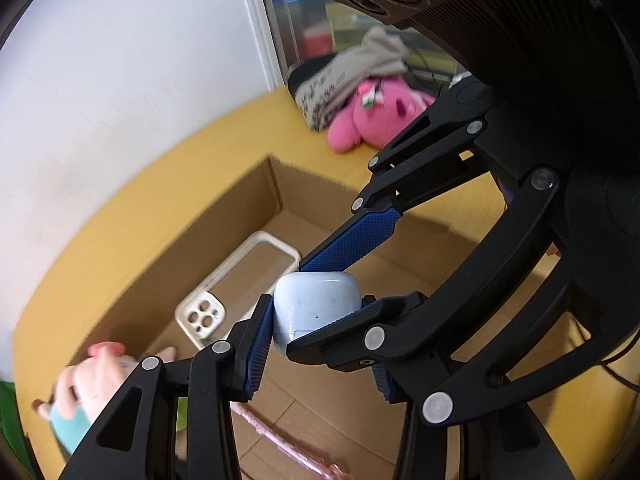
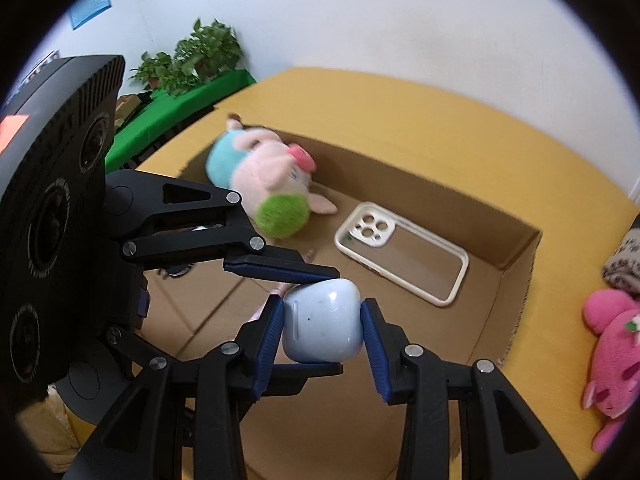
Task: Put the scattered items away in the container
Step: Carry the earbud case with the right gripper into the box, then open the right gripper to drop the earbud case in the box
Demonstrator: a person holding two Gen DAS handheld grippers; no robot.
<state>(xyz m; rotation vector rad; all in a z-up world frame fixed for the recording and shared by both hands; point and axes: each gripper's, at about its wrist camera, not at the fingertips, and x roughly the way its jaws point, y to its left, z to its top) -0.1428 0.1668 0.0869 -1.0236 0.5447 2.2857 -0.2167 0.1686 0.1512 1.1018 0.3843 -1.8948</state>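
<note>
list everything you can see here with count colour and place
earbud case: 1, pale blue, above the box
cardboard box: 1, brown, open, on the table
phone case: 1, cream rim, clear back, flat in the box
plush toy: 1, pink, teal and green, in a box corner
pink plush: 1, hot pink, on the table outside the box
patterned cloth: 1, grey, beside the pink plush
table: 1, yellow
potted plants: several, green, beyond the table
left gripper: 1, black with blue pads, clamping the earbud case
right gripper: 1, same colours, also clamping it
</note>
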